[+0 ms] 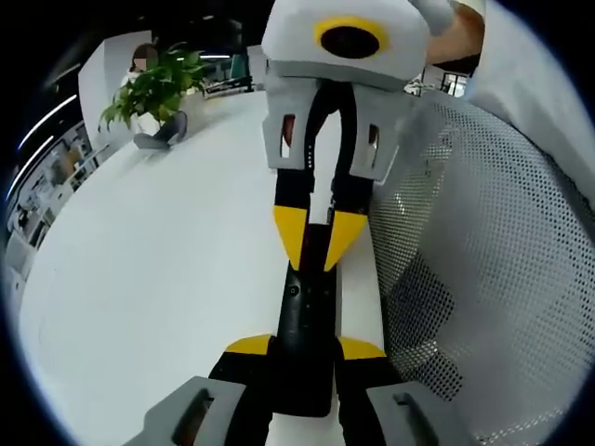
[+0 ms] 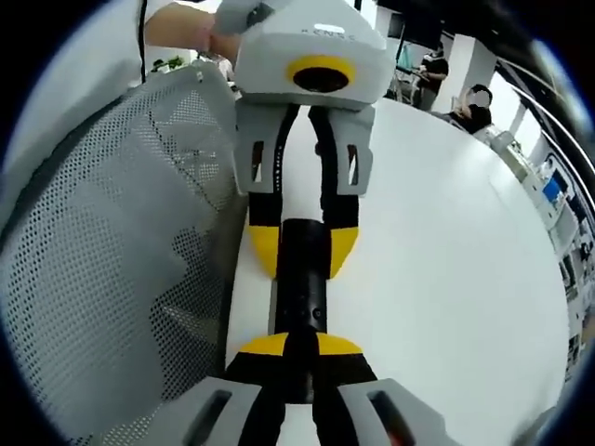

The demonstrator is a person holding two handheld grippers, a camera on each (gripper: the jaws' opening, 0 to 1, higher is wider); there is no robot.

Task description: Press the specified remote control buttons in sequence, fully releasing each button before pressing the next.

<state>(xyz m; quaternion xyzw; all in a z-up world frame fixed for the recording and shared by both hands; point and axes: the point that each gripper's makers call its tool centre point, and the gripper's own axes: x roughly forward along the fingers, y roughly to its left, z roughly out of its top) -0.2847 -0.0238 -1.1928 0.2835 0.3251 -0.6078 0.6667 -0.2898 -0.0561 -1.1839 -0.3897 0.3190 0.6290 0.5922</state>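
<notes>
A slim black remote control (image 1: 302, 316) lies lengthwise on the white table (image 1: 158, 279), close to its edge. My left gripper (image 1: 307, 347) is shut on the remote's near end, with a yellow tip on each long side. From the top of the left gripper view comes my right gripper (image 1: 314, 251), its yellow tips nearly together and pointing down onto the remote's upper face. In the right gripper view the remote (image 2: 303, 279) runs between my right gripper (image 2: 302, 346), shut above it, and the left gripper (image 2: 302, 251) clamped on its far part. Which button lies beneath the tips is hidden.
A grey mesh chair back (image 1: 483, 260) stands just off the table edge beside the remote, also in the right gripper view (image 2: 112, 260). A potted plant (image 1: 153, 88) sits at the table's far end. A seated person (image 2: 474, 110) is behind the table.
</notes>
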